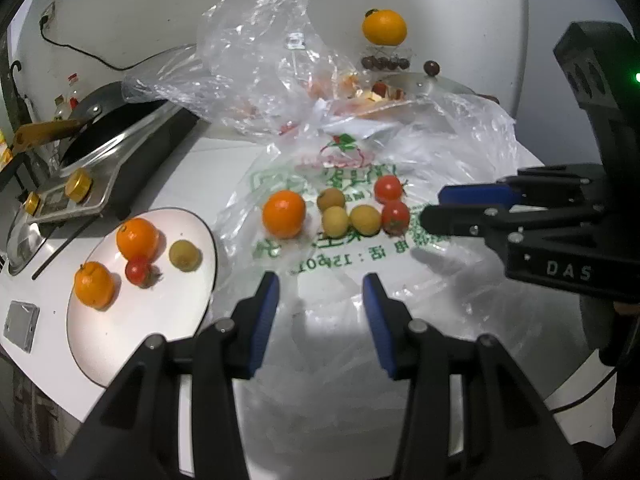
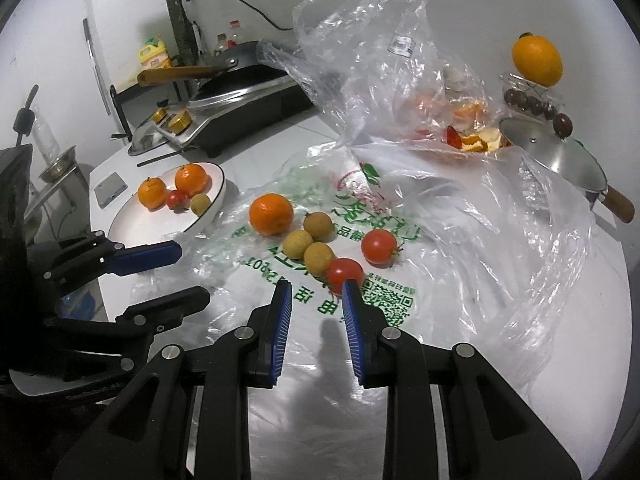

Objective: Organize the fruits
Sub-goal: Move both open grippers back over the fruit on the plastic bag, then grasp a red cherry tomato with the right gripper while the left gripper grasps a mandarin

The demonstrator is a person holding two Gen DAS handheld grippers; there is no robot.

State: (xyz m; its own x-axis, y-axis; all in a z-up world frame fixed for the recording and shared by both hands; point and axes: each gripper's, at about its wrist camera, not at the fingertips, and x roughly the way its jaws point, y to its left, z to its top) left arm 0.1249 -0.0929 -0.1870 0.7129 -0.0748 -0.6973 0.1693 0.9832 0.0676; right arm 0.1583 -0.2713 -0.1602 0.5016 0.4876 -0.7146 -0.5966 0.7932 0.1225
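A printed plastic bag (image 1: 340, 264) lies flat and carries one orange (image 1: 283, 214), three tan longans (image 1: 335, 220) and two red tomatoes (image 1: 396, 216). To its left a white plate (image 1: 160, 340) holds two oranges, a tomato and a longan. My left gripper (image 1: 320, 278) is open and empty, just short of the orange. My right gripper (image 2: 316, 283) is shut to a narrow gap with nothing in it; its right fingertip (image 2: 347, 286) sits at the near tomato (image 2: 345, 272). It enters the left wrist view from the right (image 1: 434, 205). The left gripper (image 2: 192, 271) is beside the plate (image 2: 132, 220).
A stove with a black pan (image 1: 112, 120) stands behind the plate, and a phone (image 1: 21, 326) lies left of it. A crumpled clear bag (image 1: 260, 60) with peels rises at the back. Beyond are a steel lid (image 1: 428, 84) and an orange (image 1: 384, 26) atop dark fruit.
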